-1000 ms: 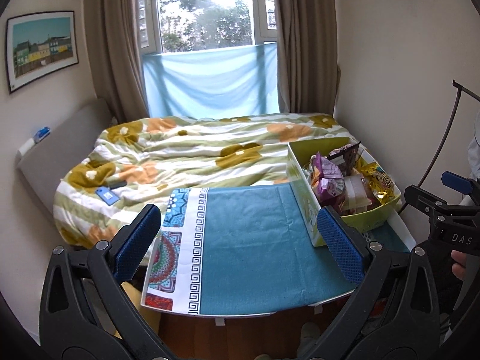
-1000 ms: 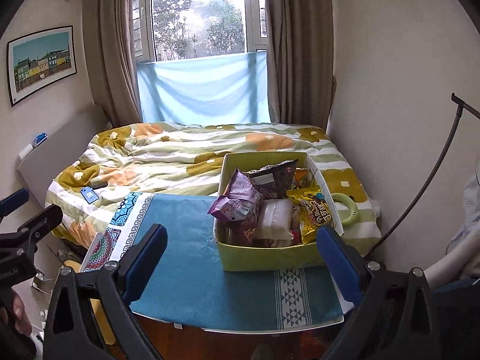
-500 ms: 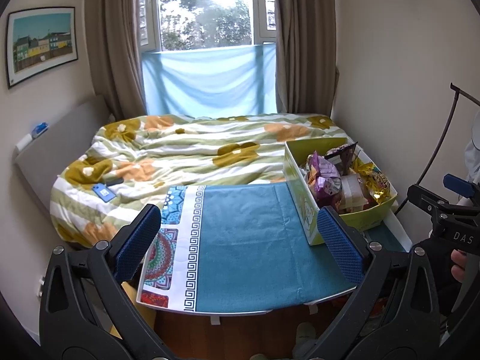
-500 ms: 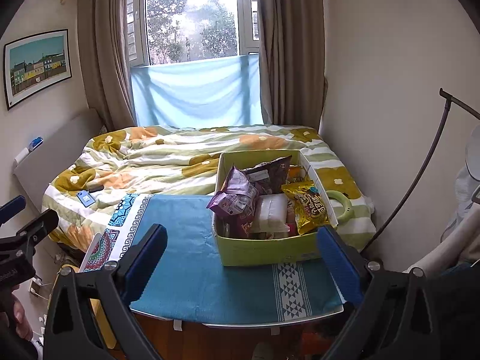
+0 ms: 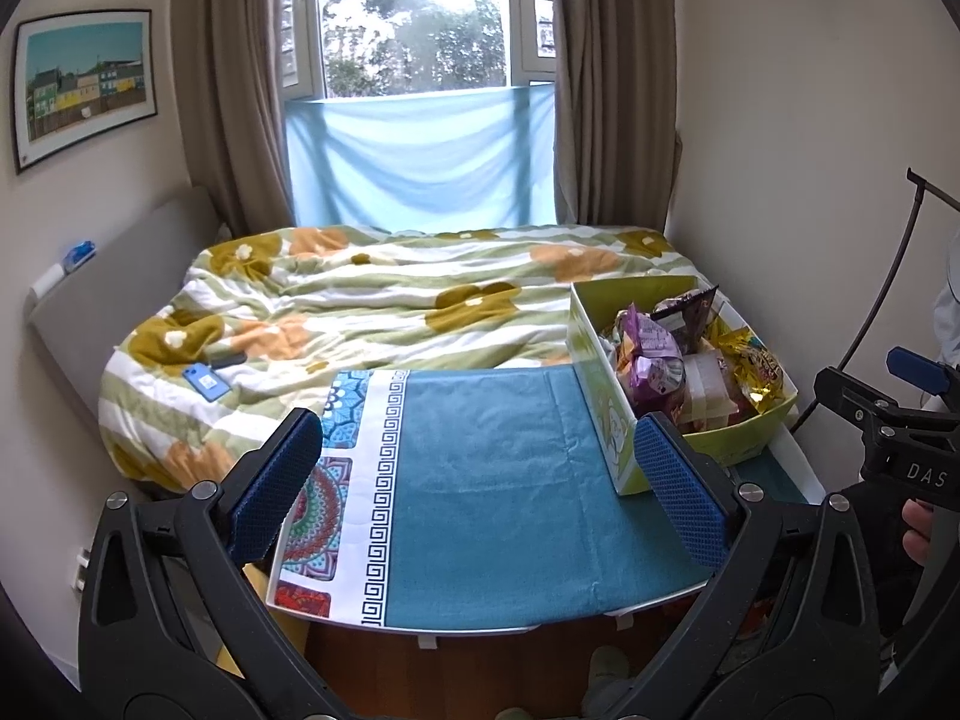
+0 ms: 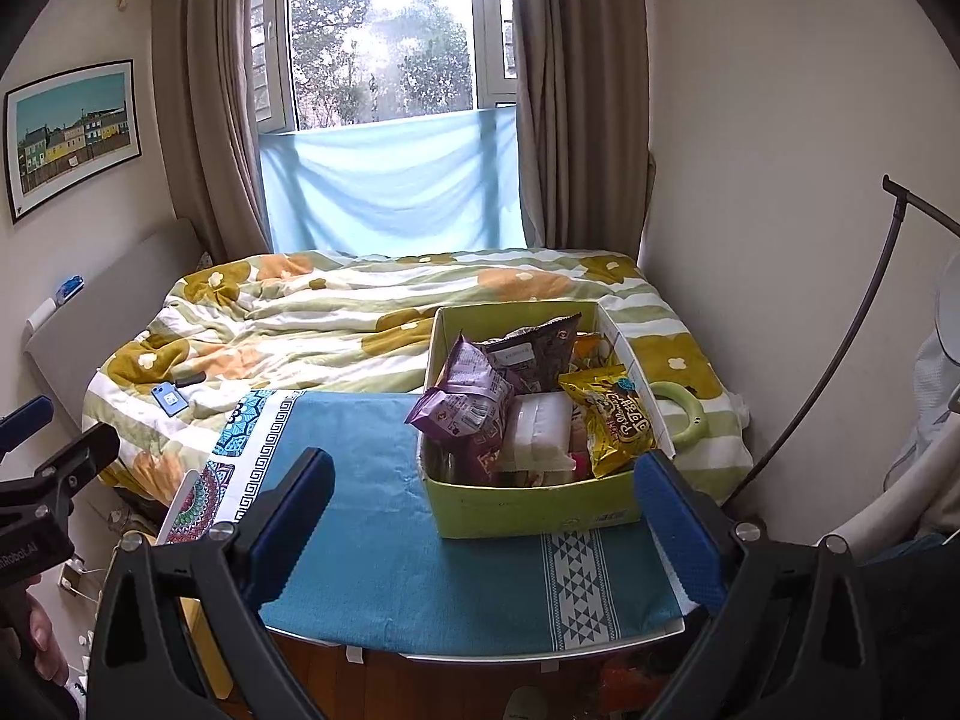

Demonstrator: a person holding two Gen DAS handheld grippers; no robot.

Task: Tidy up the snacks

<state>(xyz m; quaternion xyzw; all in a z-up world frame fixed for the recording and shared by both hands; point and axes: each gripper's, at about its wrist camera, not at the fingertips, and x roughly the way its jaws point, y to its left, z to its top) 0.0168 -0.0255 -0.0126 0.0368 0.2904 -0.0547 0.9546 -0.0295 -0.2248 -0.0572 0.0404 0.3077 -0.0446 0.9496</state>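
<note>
Snacks sit piled in the green box; since a second ago I've only drawn back slightly. My left gripper and right gripper gape wide, empty, so sorting stands unchanged.

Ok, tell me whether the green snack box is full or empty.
Full: the green box is heaped with packets, the purple bag and yellow bag rising above its rim.

Snack box on table, R tool wide

**Room and light**

You are facing a window letting in daylight between brown curtains. A bed is lying under it, and a framed picture is hanging on the cream wall.
</note>
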